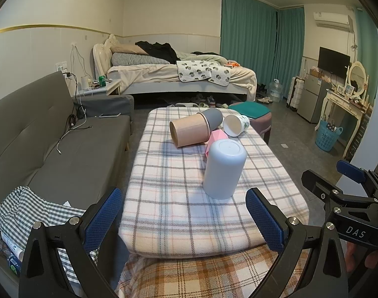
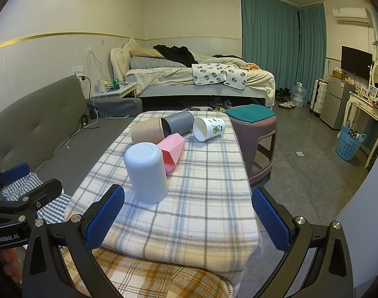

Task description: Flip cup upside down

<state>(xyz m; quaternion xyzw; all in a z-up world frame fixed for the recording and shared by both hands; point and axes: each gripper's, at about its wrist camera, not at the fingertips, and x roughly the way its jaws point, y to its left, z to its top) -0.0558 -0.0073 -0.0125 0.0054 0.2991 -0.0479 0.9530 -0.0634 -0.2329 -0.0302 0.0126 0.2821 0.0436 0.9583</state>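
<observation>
A pale blue-white cup (image 1: 223, 168) (image 2: 146, 172) stands upside down, base up, on the plaid-covered table (image 1: 179, 198) (image 2: 201, 198). Behind it, lying on their sides, are a pink faceted cup (image 2: 172, 150) (image 1: 216, 136), a beige cup (image 1: 189, 130) (image 2: 146, 129), a grey cup (image 1: 213, 118) (image 2: 179, 121) and a white printed cup (image 1: 236, 125) (image 2: 210, 128). My left gripper (image 1: 184, 218) is open and empty near the table's front edge. My right gripper (image 2: 189, 218) is open and empty, also at the front edge. The right gripper also shows in the left wrist view (image 1: 342, 188).
A grey sofa (image 1: 64, 144) runs along the left with cables and a checked cloth (image 1: 35, 211). A purple stool with a teal cushion (image 2: 253, 124) stands at the table's right. A bed, dresser, fridge and blue basket (image 2: 349, 145) lie beyond.
</observation>
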